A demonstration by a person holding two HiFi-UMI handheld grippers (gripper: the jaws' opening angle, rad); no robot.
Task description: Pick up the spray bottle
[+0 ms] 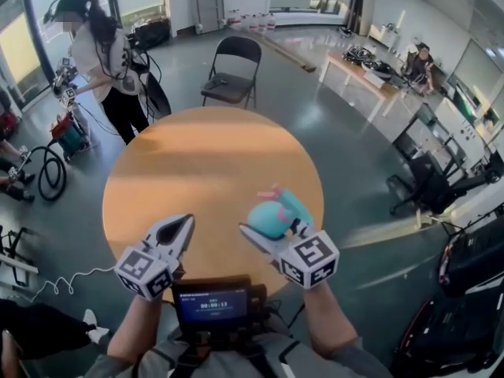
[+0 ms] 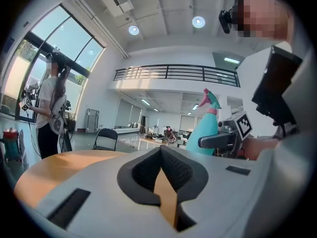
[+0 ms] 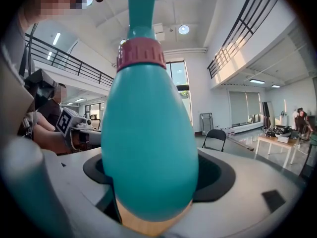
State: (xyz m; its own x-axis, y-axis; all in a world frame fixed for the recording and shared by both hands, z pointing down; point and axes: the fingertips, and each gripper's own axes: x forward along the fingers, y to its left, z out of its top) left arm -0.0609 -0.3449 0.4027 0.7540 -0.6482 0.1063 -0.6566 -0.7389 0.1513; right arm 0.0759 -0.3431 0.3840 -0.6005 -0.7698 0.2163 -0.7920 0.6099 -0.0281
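Spray bottle point(image 1: 277, 211) in jaws of right gripper point(image 1: 264, 228), over table's point(image 1: 205, 164) near-right edge. Left gripper point(image 1: 181, 231) beside it, over near-left edge. Chair point(image 1: 233, 73) behind far edge, person point(image 1: 102, 61) beyond far-left edge. Desk point(image 1: 358, 73) far right, prob. w/ clutter on it.

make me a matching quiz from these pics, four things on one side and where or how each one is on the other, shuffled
1 spray bottle
2 left gripper
3 folding chair
4 round table

A beyond the table's far edge
B jaws shut, empty
C orange-brown top
D held in the right gripper's jaws

Pairs: 1-D, 2-B, 3-A, 4-C
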